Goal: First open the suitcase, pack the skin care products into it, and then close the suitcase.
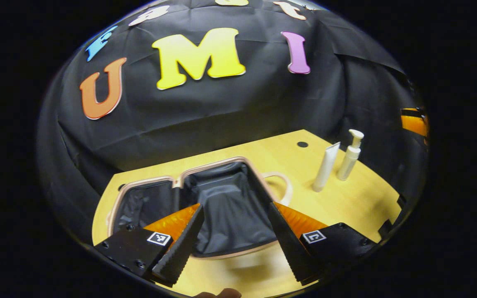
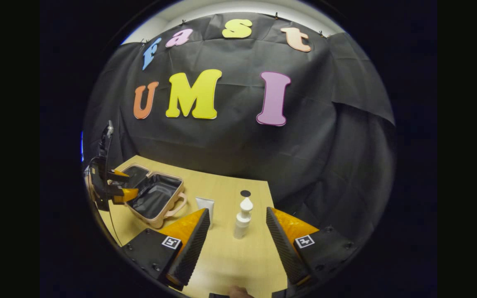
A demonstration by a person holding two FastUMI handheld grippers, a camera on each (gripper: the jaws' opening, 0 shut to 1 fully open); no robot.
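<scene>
Open pink hard-shell suitcase (image 1: 222,207) | 2 light, slippery products: white pump bottle (image 2: 242,219), grip mid-body; white squeeze tube (image 2: 205,205) | left gripper (image 1: 234,244), right gripper (image 2: 238,244) both spread, empty

tube (image 2: 205,205) base hidden behind right tool (image 2: 238,248) finger

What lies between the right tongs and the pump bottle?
Only bare wooden table: in the right gripper view, the pump bottle stands upright ahead of the open right tongs.
</scene>
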